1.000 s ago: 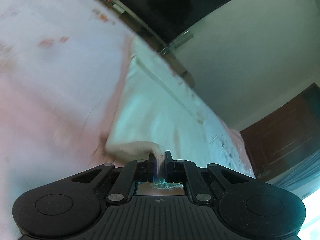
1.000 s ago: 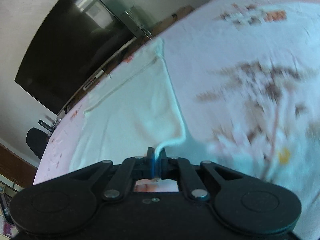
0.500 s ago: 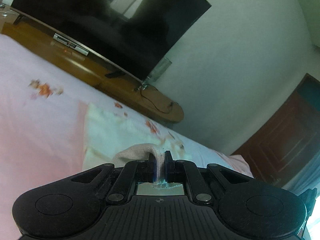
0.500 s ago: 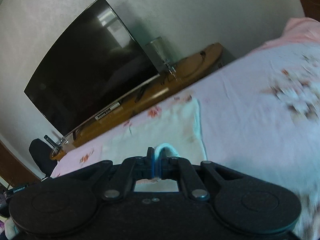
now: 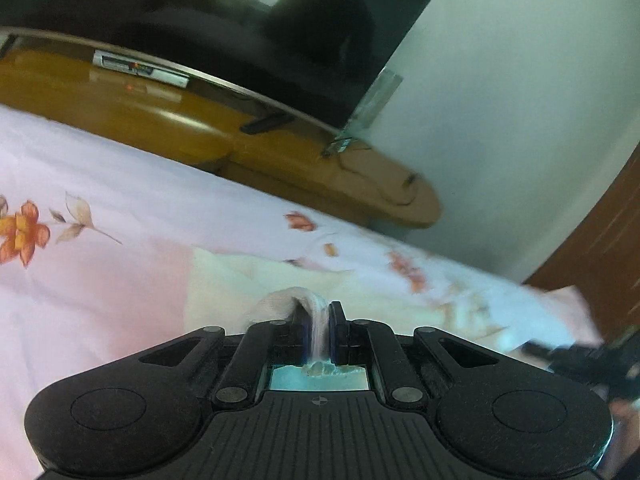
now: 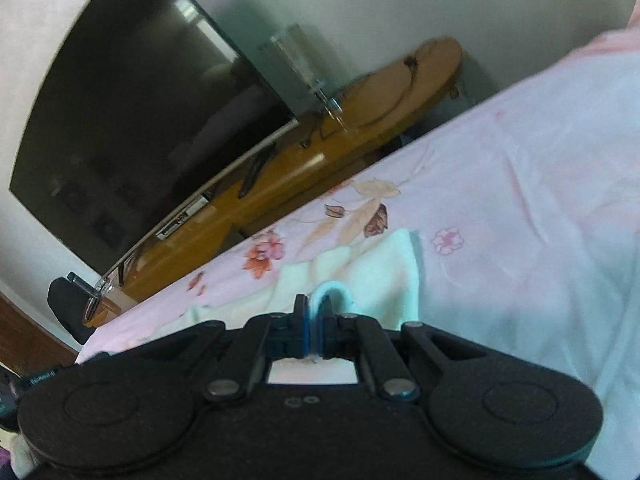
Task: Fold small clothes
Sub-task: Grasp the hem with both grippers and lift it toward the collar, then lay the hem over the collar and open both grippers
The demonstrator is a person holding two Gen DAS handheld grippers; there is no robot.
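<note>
The left hand-held gripper (image 5: 319,330) is pinched on a fold of the cream garment (image 5: 224,280), and the right hand-held gripper (image 6: 314,330), its jaws just easing apart, has the hem looped between them. The rest of the garment lies flat on the bed (image 5: 100,280), straight ahead on the far side of both, its far edge running left to right, so neither hand is nearer.

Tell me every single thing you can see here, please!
garment: one, cream, flat on the bed, an edge pinched by each gripper
bedsheet: one, pink with flower prints, under the garment
TV: one, black, on the cabinet by the wall
cabinet: one, orange-brown wood, beyond the bed
wall: pale, behind the TV
door: dark brown wood, right edge
left hand-held gripper: one, black, shut on the garment
right hand-held gripper: one, black, jaws just opening slightly, cloth loop still between them
</note>
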